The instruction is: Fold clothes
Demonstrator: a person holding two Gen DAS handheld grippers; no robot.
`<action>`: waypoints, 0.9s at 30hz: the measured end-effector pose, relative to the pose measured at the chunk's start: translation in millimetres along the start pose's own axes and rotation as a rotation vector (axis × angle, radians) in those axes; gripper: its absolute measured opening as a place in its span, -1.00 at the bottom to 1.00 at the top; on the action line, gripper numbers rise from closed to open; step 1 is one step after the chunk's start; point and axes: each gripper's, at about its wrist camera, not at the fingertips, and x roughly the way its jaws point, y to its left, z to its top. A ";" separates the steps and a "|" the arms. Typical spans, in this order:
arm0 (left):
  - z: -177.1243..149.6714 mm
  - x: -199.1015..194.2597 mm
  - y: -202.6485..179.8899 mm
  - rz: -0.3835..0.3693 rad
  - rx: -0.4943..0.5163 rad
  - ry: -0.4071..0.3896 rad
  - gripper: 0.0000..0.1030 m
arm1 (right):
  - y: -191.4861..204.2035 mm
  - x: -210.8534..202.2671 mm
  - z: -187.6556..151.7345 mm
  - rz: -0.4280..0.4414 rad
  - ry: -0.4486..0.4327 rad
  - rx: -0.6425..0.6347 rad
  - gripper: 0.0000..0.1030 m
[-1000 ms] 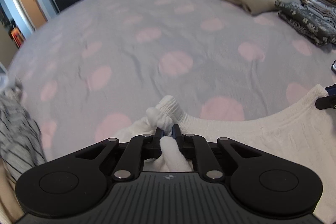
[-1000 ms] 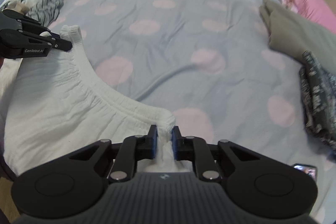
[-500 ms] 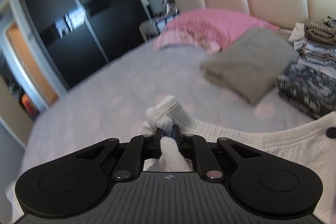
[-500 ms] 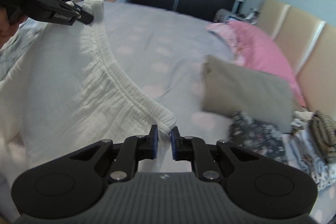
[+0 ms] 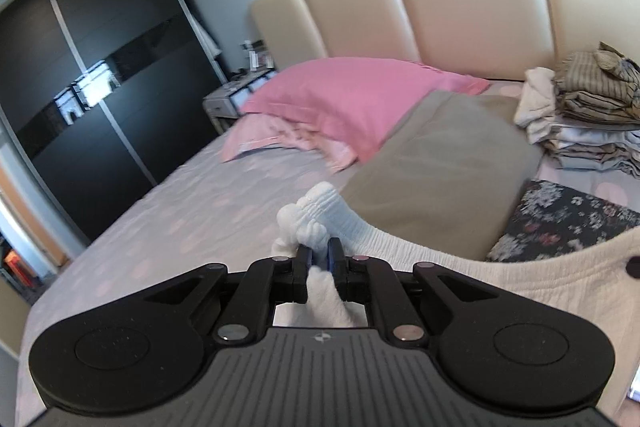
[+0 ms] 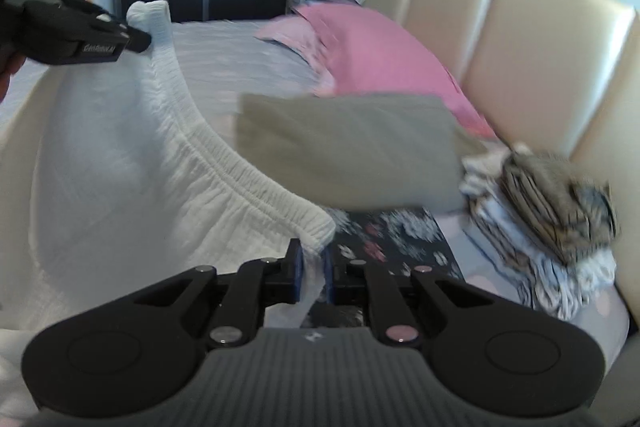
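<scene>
White crinkly cotton garment with the elastic gathered waistband (image 6: 120, 155) is up off the grey bed sheet with pink dots (image 5: 208, 203) now, when a second ago it was lying flat on it. We've got the left claw (image 5: 319, 259) clamped on one bunched waistband corner and the right claw (image 6: 311, 269) clamped on the other, so it hangs stretched between them. Looks like we're airing it out before laying it back down for the first fold.

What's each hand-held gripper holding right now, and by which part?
Both hold the white garment by its elastic waistband: left hand-held gripper is clamped on one bunched end, right hand-held gripper on the other, band stretched between them.
</scene>
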 end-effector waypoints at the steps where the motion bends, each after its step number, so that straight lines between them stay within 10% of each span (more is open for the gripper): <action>1: 1.1 10.5 -8.4 -0.010 0.005 0.007 -0.89 | -6.4 7.0 -1.7 0.003 0.025 0.021 -0.76; 13: -20.0 77.1 -61.4 -0.122 0.030 0.107 -0.57 | -23.3 70.5 -29.2 -0.073 0.201 0.014 -0.57; 15: -26.5 73.1 -58.5 -0.127 0.044 0.119 -0.55 | -22.5 70.6 -28.3 -0.113 0.203 0.011 -0.24; 27: -109.6 -11.4 35.0 -0.028 -0.017 0.235 -0.43 | -7.4 49.5 -19.3 -0.073 0.132 0.044 -0.19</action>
